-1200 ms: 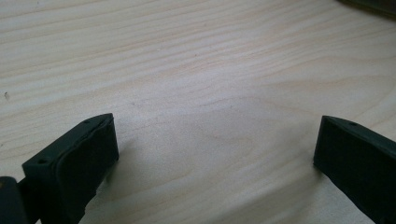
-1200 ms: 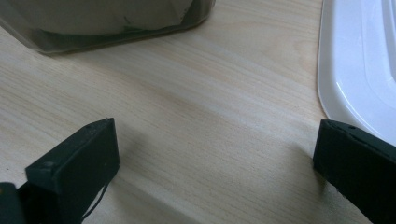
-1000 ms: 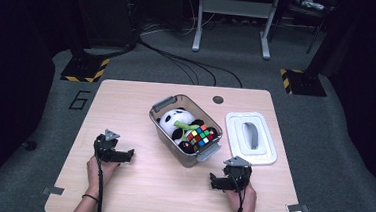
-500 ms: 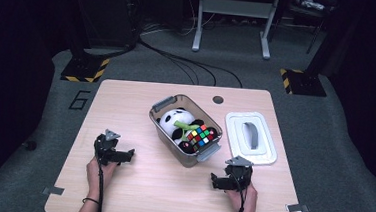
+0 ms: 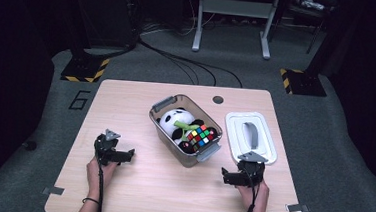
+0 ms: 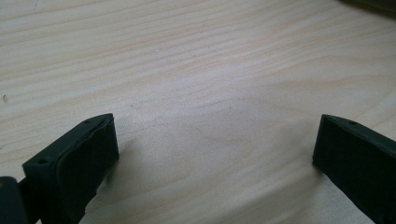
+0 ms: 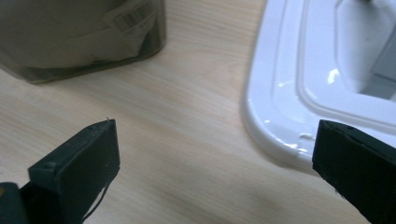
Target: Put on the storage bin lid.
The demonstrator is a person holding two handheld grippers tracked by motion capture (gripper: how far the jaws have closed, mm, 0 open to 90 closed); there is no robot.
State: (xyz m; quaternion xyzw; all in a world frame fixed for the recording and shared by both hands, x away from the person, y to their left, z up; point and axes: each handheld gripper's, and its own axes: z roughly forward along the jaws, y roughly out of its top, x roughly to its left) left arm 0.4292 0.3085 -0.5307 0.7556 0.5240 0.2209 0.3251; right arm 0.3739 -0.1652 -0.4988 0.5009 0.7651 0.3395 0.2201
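On the bench [image 5: 135, 192], near its front edge, each hand holds a tool flat and low; the left tool [image 5: 128, 154] lies well to the left of the box [image 5: 162, 104], its jaws spread wide over bare wood with nothing between them, as the left gripper view shows [image 6: 210, 154]; the right tool [image 5: 225, 177] sits just in front of the white lid [image 5: 268, 141], jaws likewise spread and empty; in the right gripper view [image 7: 212, 154] the rounded corner of the lid [image 7: 280, 93] lies close ahead and to the right of the jaws, and the clear box [image 7: 84, 42] stands ahead to their left, with bare wood between the two; the box stands open between the two tools and farther back, holding a panda toy [image 5: 175, 121] and a colourful puzzle cube [image 5: 200, 136], the cube resting against the panda; the lid lies flat just beside the box, handle up.
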